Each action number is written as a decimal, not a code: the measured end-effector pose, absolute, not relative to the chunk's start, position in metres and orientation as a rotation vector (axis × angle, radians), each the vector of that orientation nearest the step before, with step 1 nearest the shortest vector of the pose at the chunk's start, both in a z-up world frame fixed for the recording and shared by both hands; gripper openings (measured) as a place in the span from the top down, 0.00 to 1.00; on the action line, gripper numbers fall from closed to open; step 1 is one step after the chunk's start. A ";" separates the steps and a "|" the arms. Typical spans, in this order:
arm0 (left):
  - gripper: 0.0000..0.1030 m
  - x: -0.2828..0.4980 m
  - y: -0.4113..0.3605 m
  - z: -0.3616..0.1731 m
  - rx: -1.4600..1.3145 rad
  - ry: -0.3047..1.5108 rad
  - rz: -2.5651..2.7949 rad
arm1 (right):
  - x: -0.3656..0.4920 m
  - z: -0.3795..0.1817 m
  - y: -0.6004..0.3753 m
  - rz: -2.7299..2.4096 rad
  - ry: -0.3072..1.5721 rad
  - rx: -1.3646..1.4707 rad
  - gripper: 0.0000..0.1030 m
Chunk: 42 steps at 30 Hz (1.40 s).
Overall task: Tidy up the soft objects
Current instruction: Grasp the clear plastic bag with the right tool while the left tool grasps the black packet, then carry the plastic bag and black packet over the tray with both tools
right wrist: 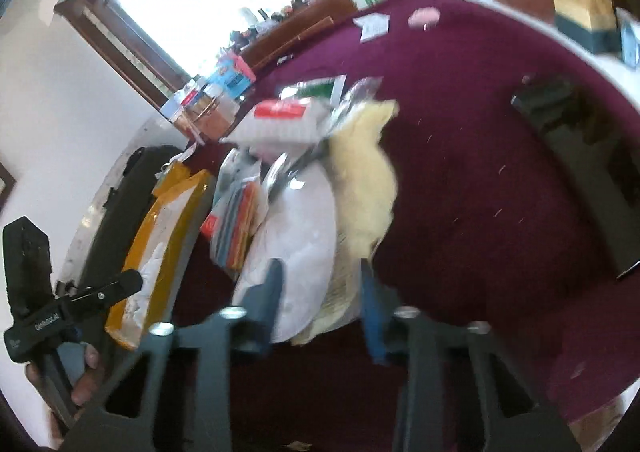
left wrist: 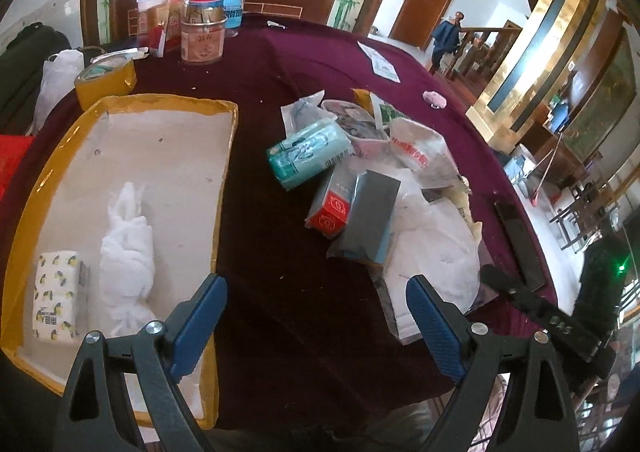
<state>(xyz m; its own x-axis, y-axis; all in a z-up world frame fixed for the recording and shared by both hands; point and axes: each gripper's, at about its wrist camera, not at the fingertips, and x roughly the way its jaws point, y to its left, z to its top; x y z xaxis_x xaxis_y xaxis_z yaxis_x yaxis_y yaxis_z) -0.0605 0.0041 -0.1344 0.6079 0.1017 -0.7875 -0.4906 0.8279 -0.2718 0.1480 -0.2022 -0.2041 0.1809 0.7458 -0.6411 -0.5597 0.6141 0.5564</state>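
My left gripper [left wrist: 316, 292] is spread wide with nothing between its two blue pads, hanging over the maroon tablecloth [left wrist: 304, 51] just right of the yellow-edged tray [left wrist: 36, 187]. Two soft things lie in that tray: one twisted white cloth [left wrist: 126, 252] near the middle and one lemon-printed tissue pack [left wrist: 56, 296] to its left, close beside it.

To the right sits a loose pile. I count one teal tissue roll pack [left wrist: 308, 153], one red-and-white carton [left wrist: 334, 207] leaning on one grey box [left wrist: 370, 211], one white plastic bag with red print [left wrist: 420, 151], and one large white bag [left wrist: 432, 252] nearest me. One small pink soft item [left wrist: 435, 98] lies apart at the far right. One black phone [left wrist: 518, 240] lies right of the pile.

At the far left stand several jars [left wrist: 204, 27] and one roll of yellow tape [left wrist: 106, 79].

My right gripper [right wrist: 320, 284] is parted, its fingers to either side of the near end of the white bag [right wrist: 296, 236] and a pale yellow cloth [right wrist: 366, 175]. The view is blurred, so I cannot tell whether they touch.
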 end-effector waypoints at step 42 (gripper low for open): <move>0.66 -0.042 -0.011 -0.155 -0.514 0.945 0.213 | 0.086 -0.129 -0.212 1.014 0.711 0.280 0.97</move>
